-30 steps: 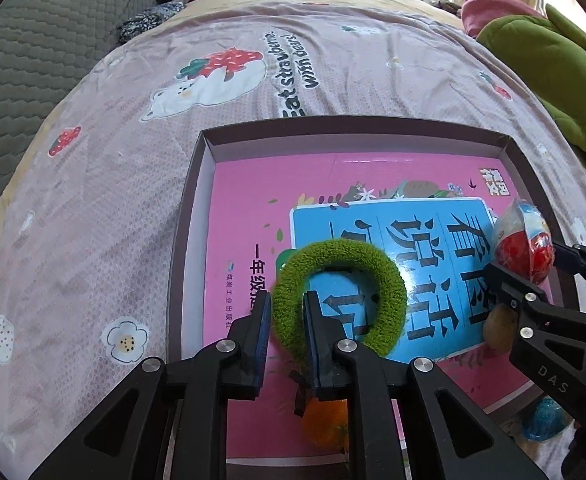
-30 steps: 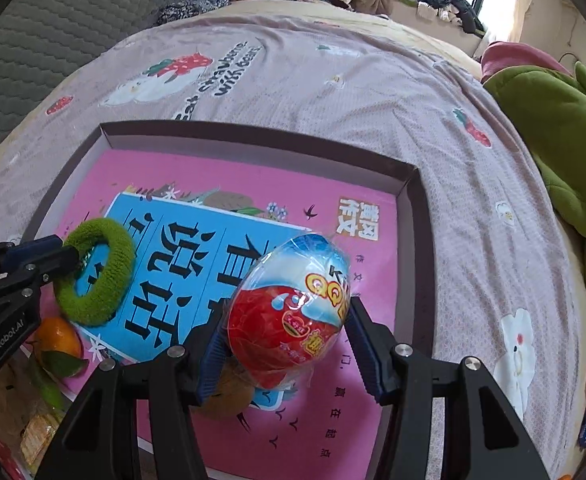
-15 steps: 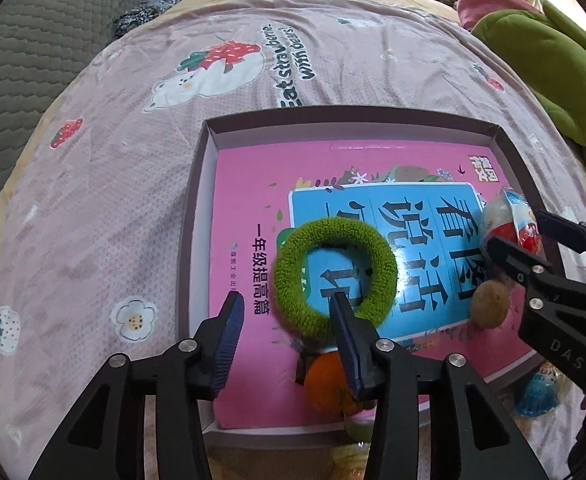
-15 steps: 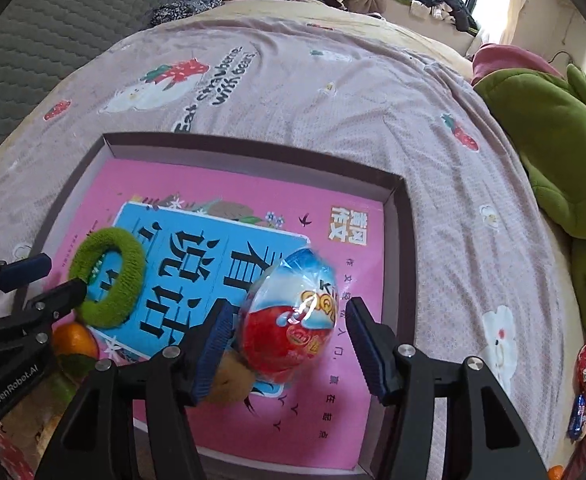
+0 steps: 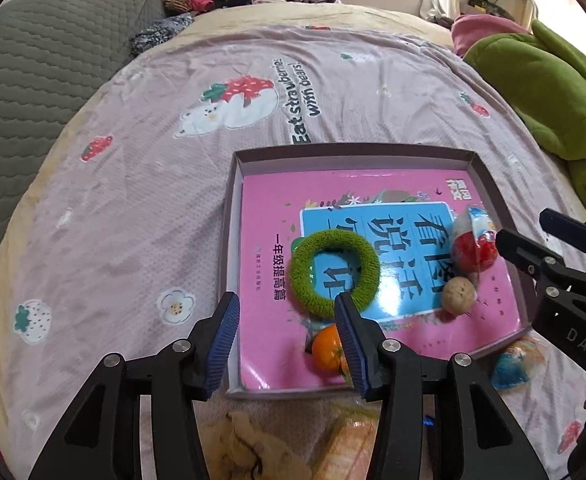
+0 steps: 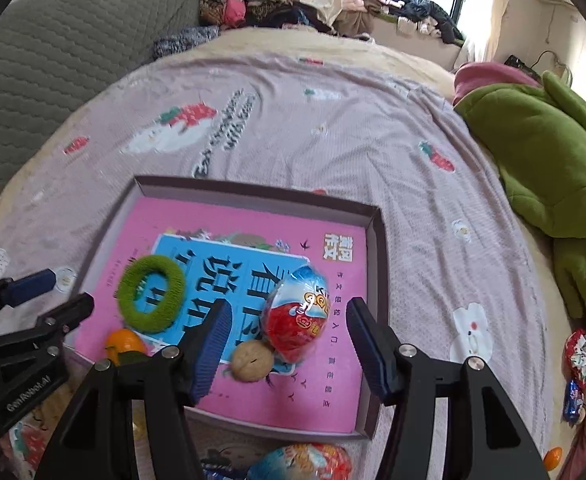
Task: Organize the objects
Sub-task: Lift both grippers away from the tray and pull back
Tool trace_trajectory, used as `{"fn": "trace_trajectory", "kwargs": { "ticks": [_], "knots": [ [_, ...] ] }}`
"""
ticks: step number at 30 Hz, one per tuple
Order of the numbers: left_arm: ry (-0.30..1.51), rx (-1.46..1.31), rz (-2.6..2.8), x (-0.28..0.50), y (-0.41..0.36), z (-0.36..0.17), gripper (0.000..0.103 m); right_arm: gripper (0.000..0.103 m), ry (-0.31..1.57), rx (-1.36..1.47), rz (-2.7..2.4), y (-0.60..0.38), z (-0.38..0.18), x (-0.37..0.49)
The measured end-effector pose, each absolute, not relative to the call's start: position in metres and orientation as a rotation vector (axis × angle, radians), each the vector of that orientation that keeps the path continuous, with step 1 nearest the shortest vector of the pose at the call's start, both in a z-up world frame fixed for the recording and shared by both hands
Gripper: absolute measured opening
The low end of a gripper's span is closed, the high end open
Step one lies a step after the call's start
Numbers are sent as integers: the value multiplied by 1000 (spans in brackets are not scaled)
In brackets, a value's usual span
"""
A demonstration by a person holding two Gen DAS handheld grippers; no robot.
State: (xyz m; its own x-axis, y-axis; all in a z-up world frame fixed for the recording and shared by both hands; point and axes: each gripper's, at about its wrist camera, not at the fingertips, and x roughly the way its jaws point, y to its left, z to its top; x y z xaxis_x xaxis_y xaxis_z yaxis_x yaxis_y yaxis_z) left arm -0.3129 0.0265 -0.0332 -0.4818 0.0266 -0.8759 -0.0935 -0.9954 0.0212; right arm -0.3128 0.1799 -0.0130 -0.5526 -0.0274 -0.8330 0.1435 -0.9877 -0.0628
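Note:
A shallow brown box lies on the bed with a pink book inside. On the book lie a green fuzzy ring, a red and blue wrapped toy egg, a walnut and a small orange. My left gripper is open and empty above the box's near left edge. My right gripper is open, raised just short of the egg.
The bed has a mauve strawberry-print sheet. A green plush blanket lies at the right, a grey quilted sofa back at the left. Snack packets, another wrapped egg and a blue packet lie near the box.
My left gripper let go of the green ring and drew back, open. My right gripper let go of the toy egg, which now lies on the book, and drew back.

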Motion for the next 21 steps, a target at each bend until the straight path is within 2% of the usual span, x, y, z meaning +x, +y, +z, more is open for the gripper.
{"fn": "trace_trajectory", "kwargs": {
  "ticks": [7,21],
  "knots": [
    [112,-1466,2706,-289,30,0,52,59,222,1317,-2732,172,20,-282],
    [52,-1234,2818,-229,15,77,52,61,131,1098,-2805,169,96,-223]
  ]
}}
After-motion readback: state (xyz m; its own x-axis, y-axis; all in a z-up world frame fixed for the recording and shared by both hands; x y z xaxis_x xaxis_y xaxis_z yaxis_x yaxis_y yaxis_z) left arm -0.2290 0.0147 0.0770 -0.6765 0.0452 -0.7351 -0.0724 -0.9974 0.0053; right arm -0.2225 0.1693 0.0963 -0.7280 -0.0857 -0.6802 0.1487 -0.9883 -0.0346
